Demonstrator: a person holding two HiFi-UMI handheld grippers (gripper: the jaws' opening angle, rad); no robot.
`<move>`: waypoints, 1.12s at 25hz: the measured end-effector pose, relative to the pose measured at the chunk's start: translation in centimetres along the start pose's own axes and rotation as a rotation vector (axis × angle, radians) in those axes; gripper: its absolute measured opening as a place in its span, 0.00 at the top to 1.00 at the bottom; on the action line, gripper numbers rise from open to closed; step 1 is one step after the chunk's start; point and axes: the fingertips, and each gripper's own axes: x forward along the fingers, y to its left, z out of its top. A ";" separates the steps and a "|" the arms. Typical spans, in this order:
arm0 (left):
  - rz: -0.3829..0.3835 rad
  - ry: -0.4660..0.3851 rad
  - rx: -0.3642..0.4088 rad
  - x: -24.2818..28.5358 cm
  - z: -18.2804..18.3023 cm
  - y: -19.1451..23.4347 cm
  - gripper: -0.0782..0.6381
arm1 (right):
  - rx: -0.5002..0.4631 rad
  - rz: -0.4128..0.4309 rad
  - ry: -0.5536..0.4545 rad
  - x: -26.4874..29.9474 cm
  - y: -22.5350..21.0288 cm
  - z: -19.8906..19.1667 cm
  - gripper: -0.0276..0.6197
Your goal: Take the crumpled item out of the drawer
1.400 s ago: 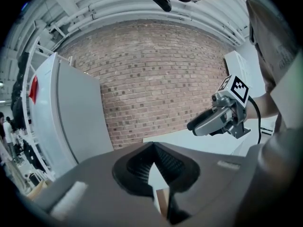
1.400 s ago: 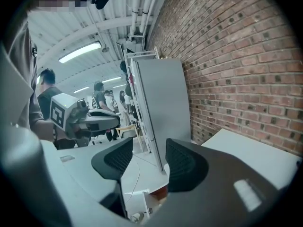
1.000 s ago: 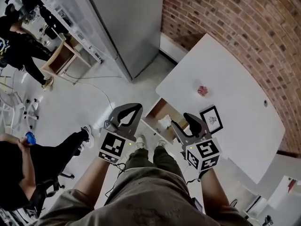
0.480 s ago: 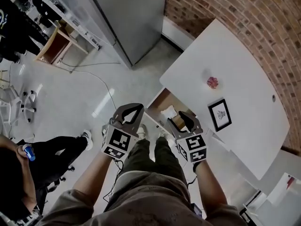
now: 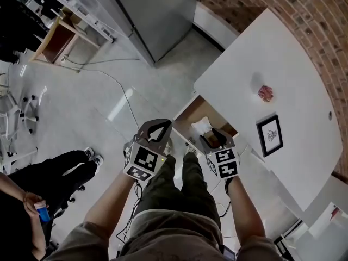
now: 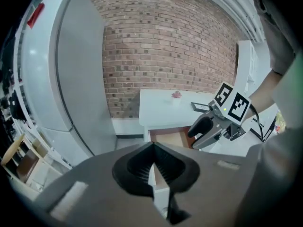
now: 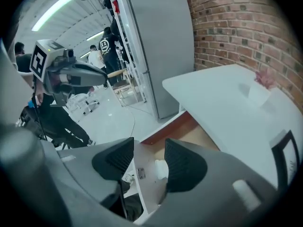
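The open drawer (image 5: 187,113) shows its wooden inside under the white table's near edge. A crumpled white item (image 5: 202,125) lies in its front part. My right gripper (image 5: 216,134) hovers just above and beside it, jaws apart and empty. In the right gripper view the crumpled item (image 7: 161,169) shows in the gap of the right gripper (image 7: 149,160), below it in the drawer (image 7: 199,136). My left gripper (image 5: 159,125) is held left of the drawer over the floor, its tips touching with nothing between them. In the left gripper view the left gripper (image 6: 152,148) points at the drawer (image 6: 170,138).
On the white table (image 5: 283,53) stand a small pink object (image 5: 265,93) and a framed picture (image 5: 270,135). A brick wall runs behind it. A tall grey cabinet (image 5: 152,10) stands to the left. A cable (image 5: 117,88) crosses the floor. A seated person (image 5: 49,173) is at lower left.
Both grippers have moved forward toward the drawer. The right gripper now hangs over the drawer's front beside the crumpled item. The view has swung toward the table.
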 end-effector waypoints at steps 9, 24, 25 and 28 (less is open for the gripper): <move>-0.024 0.070 -0.065 5.1 -7.6 1.4 0.89 | 0.009 -0.026 0.148 9.6 -2.9 -5.8 0.62; -0.051 0.101 -0.241 11.9 -16.6 3.4 0.89 | 0.004 -0.015 0.360 19.8 -5.4 -14.5 0.64; -0.054 0.099 -0.252 12.1 -16.8 3.5 0.89 | 0.001 -0.014 0.365 20.0 -5.3 -14.8 0.64; -0.059 0.099 -0.258 12.4 -17.3 3.6 0.89 | -0.018 -0.014 0.379 20.8 -4.9 -15.4 0.63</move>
